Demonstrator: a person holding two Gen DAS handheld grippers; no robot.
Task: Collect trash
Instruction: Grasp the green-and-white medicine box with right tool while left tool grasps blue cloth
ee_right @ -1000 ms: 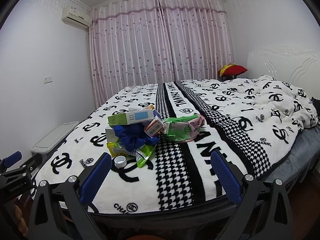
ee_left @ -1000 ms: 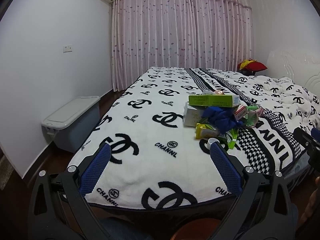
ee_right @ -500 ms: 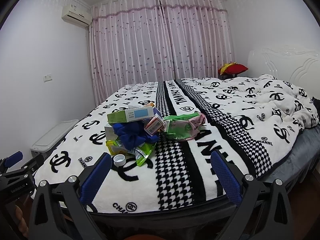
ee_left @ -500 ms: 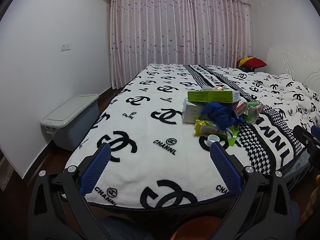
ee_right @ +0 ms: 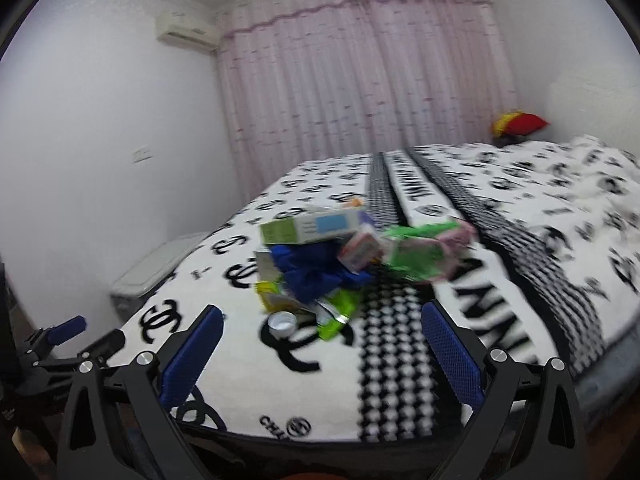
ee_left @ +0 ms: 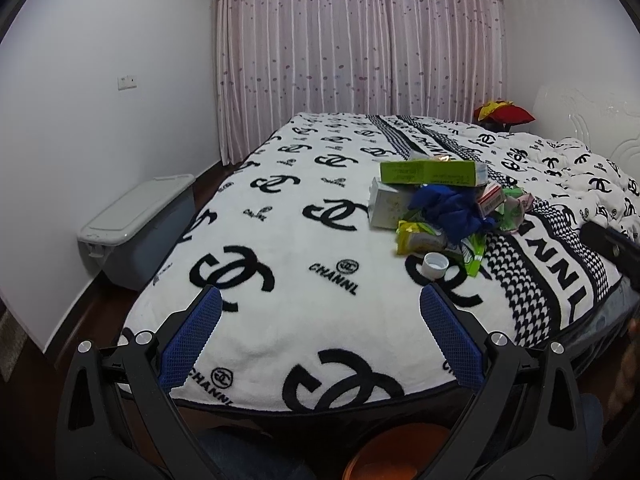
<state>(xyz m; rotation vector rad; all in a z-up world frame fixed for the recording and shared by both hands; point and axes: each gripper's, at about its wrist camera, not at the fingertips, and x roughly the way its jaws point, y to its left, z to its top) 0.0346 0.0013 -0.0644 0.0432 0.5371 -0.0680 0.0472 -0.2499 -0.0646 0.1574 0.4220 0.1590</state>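
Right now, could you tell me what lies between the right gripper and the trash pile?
Only bare blanket, as the right wrist view shows; the white cap is nearest the right gripper.

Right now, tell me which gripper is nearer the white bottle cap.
Right. The right gripper sits just short of the white bottle cap, which lies between its open fingers. The left gripper is farther off, cap beyond its right finger.

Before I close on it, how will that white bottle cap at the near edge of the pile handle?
The white cap looks light and rigid. It sits open side up, round, so a nudge may roll it. The soft blanket may let it sink.
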